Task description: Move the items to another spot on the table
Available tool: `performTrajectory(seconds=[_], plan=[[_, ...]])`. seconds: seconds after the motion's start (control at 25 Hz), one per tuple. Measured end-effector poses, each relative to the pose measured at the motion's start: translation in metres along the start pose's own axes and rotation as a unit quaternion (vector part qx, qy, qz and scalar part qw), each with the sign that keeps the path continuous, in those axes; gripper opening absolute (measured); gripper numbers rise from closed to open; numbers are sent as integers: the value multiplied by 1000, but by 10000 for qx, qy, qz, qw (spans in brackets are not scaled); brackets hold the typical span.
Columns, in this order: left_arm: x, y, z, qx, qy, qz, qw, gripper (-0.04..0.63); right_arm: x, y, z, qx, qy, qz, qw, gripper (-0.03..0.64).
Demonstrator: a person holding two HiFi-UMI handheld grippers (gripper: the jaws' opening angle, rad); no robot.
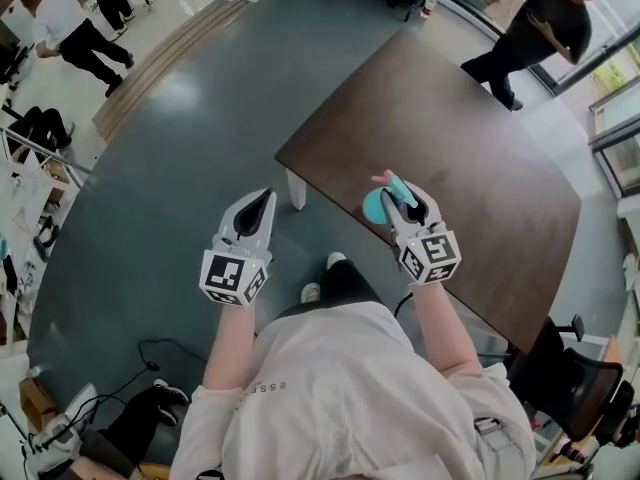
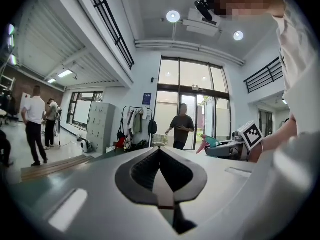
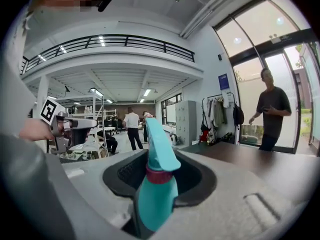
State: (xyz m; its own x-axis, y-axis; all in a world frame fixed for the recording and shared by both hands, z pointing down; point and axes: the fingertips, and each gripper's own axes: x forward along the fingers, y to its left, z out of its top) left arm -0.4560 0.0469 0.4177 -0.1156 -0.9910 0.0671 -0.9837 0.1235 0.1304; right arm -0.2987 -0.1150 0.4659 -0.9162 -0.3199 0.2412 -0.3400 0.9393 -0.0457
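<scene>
Carry step: my right hand-held gripper [image 1: 404,200] is clamped on the teal plastic spray bottle with magenta collar [image 3: 152,194], held in the air by the near edge of the dark brown tabletop [image 1: 450,138]. Left hand-held gripper [image 1: 258,206] is closed on nothing. Next, I reckon: pick a spot further in, lower upright, release.

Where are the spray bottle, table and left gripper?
spray bottle [image 3: 152,204], right gripper view, teal body below the red collar.
table [image 1: 450,148], head view, bare brown top.
left gripper [image 1: 264,196], head view, tips of its closed jaws.
</scene>
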Motion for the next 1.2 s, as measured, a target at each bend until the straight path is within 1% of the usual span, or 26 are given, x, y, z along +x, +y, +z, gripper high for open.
performTrajectory(seconds=[0.2,0.36,0.44,0.56,0.72,0.88,1.04,1.2], plan=[[9,26,-12,-30,78,37,10000,8,47,-2,4,-85,88,148,9998,138],[32,62,-16,-76,169,4,9998,8,97,-3,4,-54,165,165,9997,138],[44,78,-15,-114,218,-73,9997,8,119,-2,3,-23,218,159,9996,138],[71,93,-13,-107,268,-233,9993,8,150,-14,3,1,268,123,9996,138],[106,116,-10,-85,392,-347,9986,8,188,-27,0,17,359,80,9993,139],[141,140,-13,57,550,-512,9972,8,233,-39,-2,46,460,62,9989,139],[166,148,-29,-27,740,-701,9948,8,253,-51,-14,134,527,-68,9985,140],[178,146,-36,-79,847,-836,9929,8,256,-50,-18,-182,546,-80,9983,140]])
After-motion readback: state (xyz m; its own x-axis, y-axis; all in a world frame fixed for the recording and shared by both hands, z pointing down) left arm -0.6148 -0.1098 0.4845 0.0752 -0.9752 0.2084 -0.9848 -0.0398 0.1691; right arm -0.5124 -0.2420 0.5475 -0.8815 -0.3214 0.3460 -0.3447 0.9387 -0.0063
